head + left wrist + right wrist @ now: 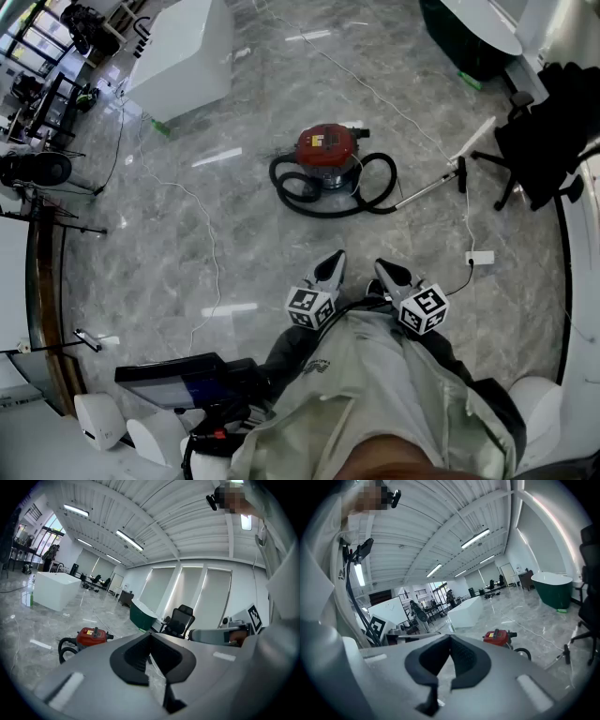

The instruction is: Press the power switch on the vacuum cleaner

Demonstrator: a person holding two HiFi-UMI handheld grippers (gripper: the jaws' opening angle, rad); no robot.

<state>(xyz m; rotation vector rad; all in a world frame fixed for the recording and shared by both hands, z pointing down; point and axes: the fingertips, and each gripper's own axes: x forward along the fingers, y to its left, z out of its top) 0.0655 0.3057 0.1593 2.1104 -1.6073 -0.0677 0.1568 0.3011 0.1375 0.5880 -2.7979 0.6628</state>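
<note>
The vacuum cleaner (326, 148), a red canister, stands on the grey marble floor (234, 234) well ahead of the person, with its black hose (377, 192) looped round its base and a metal wand (427, 190) lying out to its right. Its power switch is too small to pick out in any view. Both gripper views show the canister well beyond the jaw tips, low on the floor.

The left gripper (334, 257) and the right gripper (384, 267) are held side by side close against the person's body, both pointing toward the canister and well apart from it. Seen along its own jaws, the left gripper (150, 635) has its dark pads drawn together at the tips with nothing between them. The right gripper (450, 637) is the same, tips meeting and empty.

A white power strip (480, 257) lies on the floor to the right, a black office chair (539, 141) beyond it, and a white block (183, 52) stands far left of the canister
</note>
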